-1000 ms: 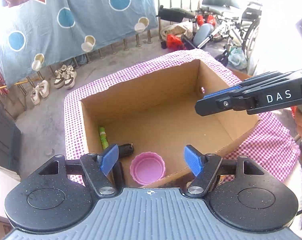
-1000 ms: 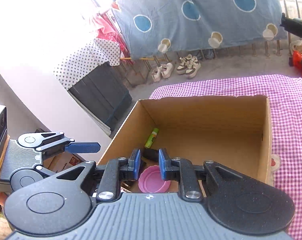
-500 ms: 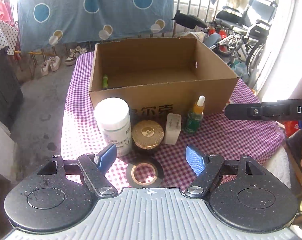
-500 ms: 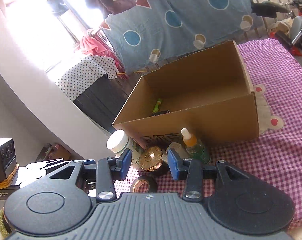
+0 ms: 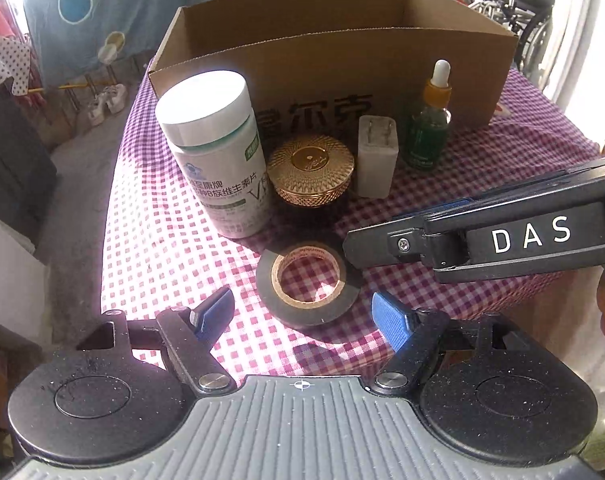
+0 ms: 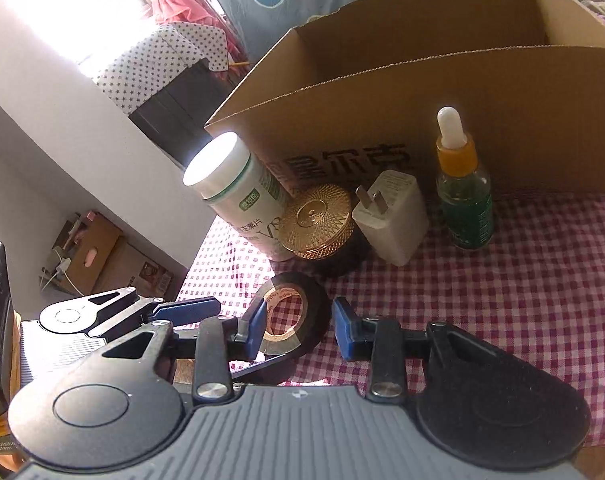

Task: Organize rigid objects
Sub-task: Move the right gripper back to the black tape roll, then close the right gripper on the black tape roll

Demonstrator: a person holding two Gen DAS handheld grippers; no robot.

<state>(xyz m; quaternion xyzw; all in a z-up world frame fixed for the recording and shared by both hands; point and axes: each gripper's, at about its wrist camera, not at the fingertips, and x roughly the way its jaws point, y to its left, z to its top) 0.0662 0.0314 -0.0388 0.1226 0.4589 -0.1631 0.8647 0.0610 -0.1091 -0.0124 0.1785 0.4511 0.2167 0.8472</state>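
The cardboard box (image 5: 382, 68) stands at the back of the bench (image 5: 162, 248) with its checked cloth, and from this low angle its inside cannot be seen, so what is already packed cannot be told. Still outside it are 5 things. Lined up just in front of the box's printed wall are the white pill bottle (image 5: 218, 156), the gold-lidded jar (image 5: 310, 170), the white plug adapter (image 5: 376, 156) and the green dropper bottle (image 5: 428, 128), the last standing closest to the box. Farther from the box, toward the bench's front edge, the roll of black tape (image 5: 308, 280) lies flat. The left tongs (image 5: 302, 312) are spread wide and empty, hovering on the side of the roll away from the box without touching it. The right tongs (image 6: 298, 322) have just been closing a little; in the right wrist view the roll sits between their blue pads (image 6: 256, 326), yet a gap shows on the right pad's side, so they are released, not clenched on it. Judging from this, the tape looks like the piece in hand now, and all 5 remain to be put away, so much of the sorting seems left.
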